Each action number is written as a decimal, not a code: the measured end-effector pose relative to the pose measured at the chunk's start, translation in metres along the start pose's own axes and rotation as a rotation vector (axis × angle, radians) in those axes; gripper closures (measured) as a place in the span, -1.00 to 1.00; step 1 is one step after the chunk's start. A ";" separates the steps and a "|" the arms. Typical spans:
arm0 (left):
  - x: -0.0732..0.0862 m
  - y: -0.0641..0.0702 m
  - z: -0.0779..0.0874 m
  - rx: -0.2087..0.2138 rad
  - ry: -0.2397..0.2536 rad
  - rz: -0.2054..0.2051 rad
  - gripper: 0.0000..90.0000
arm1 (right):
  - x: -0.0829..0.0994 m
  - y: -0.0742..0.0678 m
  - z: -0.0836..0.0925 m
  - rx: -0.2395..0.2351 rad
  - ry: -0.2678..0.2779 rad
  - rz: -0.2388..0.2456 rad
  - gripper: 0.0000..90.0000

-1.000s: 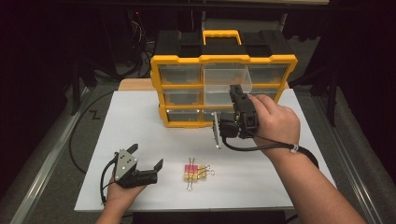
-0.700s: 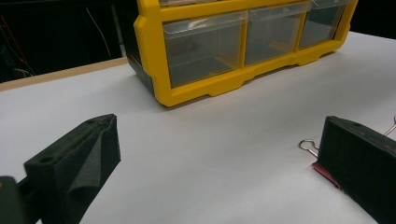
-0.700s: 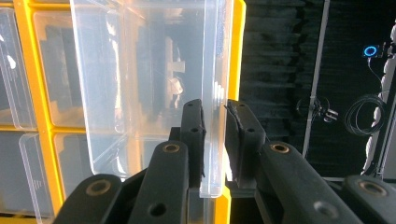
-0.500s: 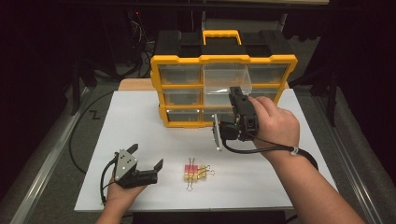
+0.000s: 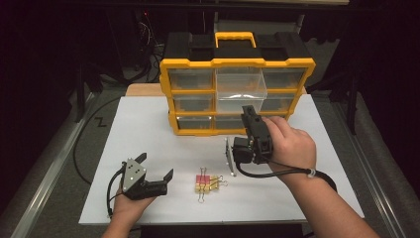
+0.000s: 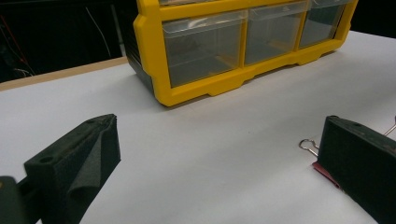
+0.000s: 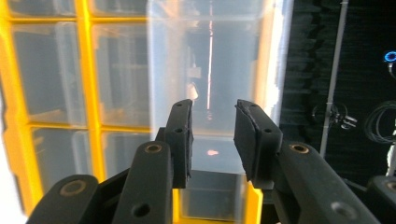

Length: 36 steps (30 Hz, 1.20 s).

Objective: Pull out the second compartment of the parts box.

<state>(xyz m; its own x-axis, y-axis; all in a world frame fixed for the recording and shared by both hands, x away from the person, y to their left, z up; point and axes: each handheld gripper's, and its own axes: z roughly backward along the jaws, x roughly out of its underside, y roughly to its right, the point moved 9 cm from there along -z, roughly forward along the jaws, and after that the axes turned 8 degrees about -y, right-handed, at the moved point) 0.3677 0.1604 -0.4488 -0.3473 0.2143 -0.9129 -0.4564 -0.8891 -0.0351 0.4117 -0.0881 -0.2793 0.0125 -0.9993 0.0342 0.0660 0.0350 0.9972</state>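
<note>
A yellow and black organizer (image 5: 237,64) with clear drawers stands at the back of the white table (image 5: 148,129). Its top middle drawer (image 5: 241,87) is pulled out. My right gripper (image 5: 247,113) is held in a hand just in front of that drawer (image 7: 210,70), turned on its side. Its jaws (image 7: 212,112) have just been opening and stand a little apart with nothing between them. My left gripper (image 5: 156,166) rests at the front left, wide open and empty (image 6: 219,135). A small bunch of binder clips (image 5: 205,183) lies between the two hands.
A black cable (image 5: 89,129) curves off the table's left side beside a metal rail (image 5: 44,183). One wire handle of a clip (image 6: 309,145) pokes out beside the left gripper's far jaw. Dark floor surrounds the table.
The right gripper has come down and slightly back from the drawer front, and its jaws have parted a little. The left gripper and the clips have stayed put.
</note>
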 end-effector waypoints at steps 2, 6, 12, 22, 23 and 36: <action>0.000 0.000 0.000 0.000 0.000 -0.001 -0.99 | 0.001 -0.007 -0.001 -0.006 0.000 0.002 0.51; 0.000 0.000 0.000 0.000 0.000 -0.001 -0.99 | 0.002 -0.022 -0.002 -0.024 0.000 0.006 0.45; -0.001 -0.001 0.001 0.000 0.006 0.002 -0.99 | 0.008 -0.048 -0.003 -0.057 -0.007 0.008 0.41; 0.001 0.000 -0.001 0.003 -0.001 -0.007 -0.99 | 0.027 -0.102 -0.011 -0.129 -0.032 0.017 0.35; 0.001 0.000 -0.001 0.002 -0.002 -0.007 -0.99 | 0.029 -0.106 -0.012 -0.134 -0.036 0.019 0.34; 0.002 0.000 -0.002 0.003 -0.003 -0.007 -0.99 | 0.044 -0.175 -0.019 -0.201 -0.052 0.005 0.28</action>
<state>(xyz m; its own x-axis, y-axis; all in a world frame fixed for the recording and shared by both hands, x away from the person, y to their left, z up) 0.3687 0.1599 -0.4510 -0.3468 0.2223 -0.9112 -0.4611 -0.8864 -0.0407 0.4197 -0.1381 -0.4538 -0.0383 -0.9981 0.0474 0.2637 0.0356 0.9639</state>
